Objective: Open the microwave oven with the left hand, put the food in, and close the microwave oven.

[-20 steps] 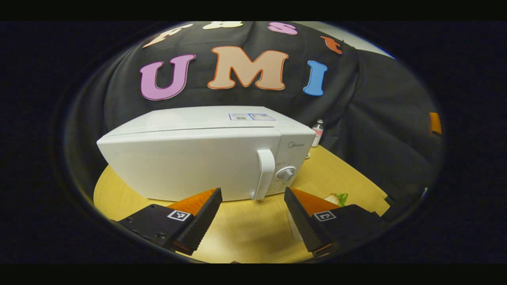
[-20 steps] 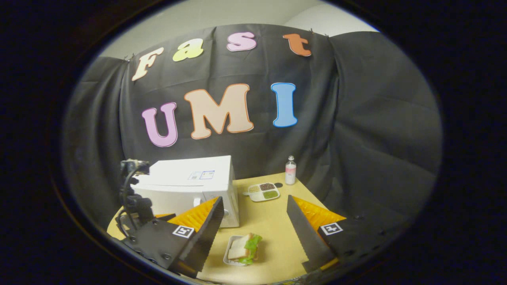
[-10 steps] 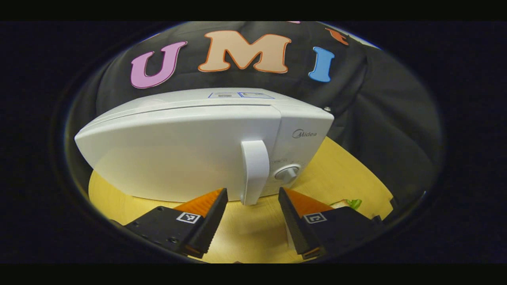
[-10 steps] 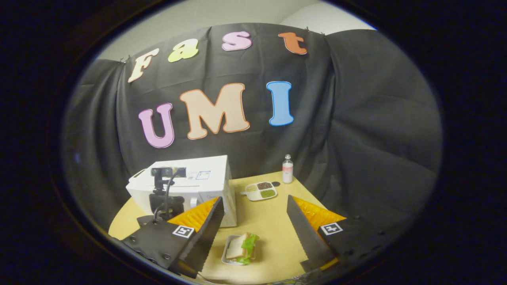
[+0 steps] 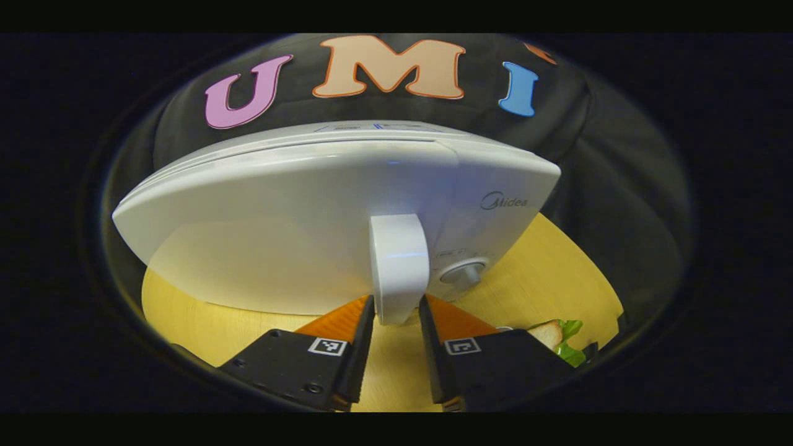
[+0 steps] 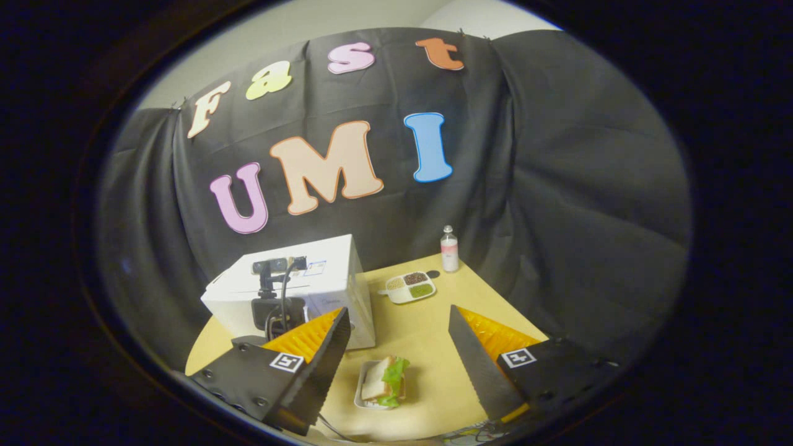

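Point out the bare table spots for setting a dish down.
Bare table lies between the sandwich plate and the divided tray, right of the microwave. It is crowded near the bottle.

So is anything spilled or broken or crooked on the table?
Nothing stands out. The microwave sits square with its door shut, the sandwich lies on its plate, the divided dish holds its fillings, and the bottle stands upright.
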`<state>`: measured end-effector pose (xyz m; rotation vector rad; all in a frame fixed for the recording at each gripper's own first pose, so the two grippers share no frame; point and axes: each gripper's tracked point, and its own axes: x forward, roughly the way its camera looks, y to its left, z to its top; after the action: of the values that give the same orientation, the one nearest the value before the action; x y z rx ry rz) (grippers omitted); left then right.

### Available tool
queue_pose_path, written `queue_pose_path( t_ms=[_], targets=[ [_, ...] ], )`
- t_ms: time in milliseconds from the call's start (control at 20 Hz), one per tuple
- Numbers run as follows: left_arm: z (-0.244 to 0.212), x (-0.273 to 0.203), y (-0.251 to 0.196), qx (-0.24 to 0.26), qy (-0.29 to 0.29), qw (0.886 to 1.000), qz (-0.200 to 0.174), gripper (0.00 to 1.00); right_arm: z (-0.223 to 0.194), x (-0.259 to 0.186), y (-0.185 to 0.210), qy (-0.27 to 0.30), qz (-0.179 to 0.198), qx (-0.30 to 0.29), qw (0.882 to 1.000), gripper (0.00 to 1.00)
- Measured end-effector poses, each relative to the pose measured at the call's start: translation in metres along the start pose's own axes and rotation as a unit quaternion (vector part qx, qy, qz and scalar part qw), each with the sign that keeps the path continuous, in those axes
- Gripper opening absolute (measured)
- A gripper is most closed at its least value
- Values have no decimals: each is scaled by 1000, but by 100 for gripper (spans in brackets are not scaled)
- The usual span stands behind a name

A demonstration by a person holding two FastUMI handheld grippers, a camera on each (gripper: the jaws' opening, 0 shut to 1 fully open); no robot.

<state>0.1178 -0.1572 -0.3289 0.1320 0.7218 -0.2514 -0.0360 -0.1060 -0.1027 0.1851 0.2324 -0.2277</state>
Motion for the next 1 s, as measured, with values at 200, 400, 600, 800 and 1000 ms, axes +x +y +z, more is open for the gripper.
queue_pose_path(
  t_ms=[200, 400, 600, 800, 1000],
  targets=[
    [0, 0, 0, 7, 7, 1000, 17, 23, 3, 1, -6, 0, -2, 17, 1000, 99],
    [-1, 0, 0, 8, 11, 1000, 17, 12, -2, -2, -11, 8, -2, 34, 999, 98],
    [-1, -2, 0, 1, 4, 1000, 17, 8, -3, -6, -21, 12, -10, 43, 999, 98],
    [0, -2, 1, -13, -2, 1000, 22, 5, -7, -10, -26, 20, -11, 41, 999, 98],
    [0, -2, 1, -16, -3, 1000, 26, 5, -14, -9, -26, 31, -2, 35, 999, 98]
  ],
)
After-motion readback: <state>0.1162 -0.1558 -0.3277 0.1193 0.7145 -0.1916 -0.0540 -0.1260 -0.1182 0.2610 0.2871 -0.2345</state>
